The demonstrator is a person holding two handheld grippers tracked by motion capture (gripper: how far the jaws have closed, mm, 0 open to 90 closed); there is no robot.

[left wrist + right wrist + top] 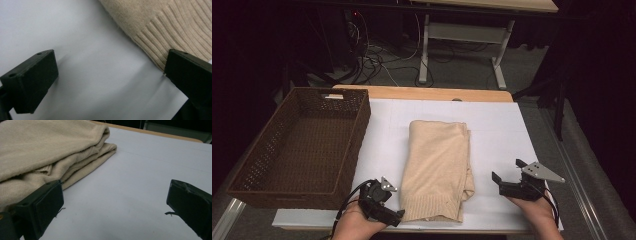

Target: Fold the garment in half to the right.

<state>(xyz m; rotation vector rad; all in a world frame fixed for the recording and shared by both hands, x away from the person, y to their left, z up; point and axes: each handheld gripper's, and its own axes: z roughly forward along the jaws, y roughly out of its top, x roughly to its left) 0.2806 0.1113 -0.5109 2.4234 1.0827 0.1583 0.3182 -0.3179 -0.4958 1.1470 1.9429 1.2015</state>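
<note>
Lying folded in the middle of the white table cover (502,125) is the beige sweater (438,167), its ribbed hem toward the person's side and its folded edge toward the far side. Down at the near left corner of that hem sits the left gripper (398,216), held in the person's left hand (354,225), and the high view puts its tip right at the knit. From the left gripper view, the jaws stand wide apart with bare white cover between them; the ribbed hem (160,42) runs just past the right-hand jaw, close beside it, and nothing is pinched.

Over on the other side, the right gripper (507,172) is held in the right hand (537,212), off the sweater's right edge with a strip of white cover between. In the right gripper view its jaws are spread wide too, nothing between them but the cover; the stacked folds of the sweater (50,152) lie just behind the left-hand jaw.

Away to the left, the brown wicker basket (357,125) sits on the table's edge, apart from the sweater, nothing inside it
</note>
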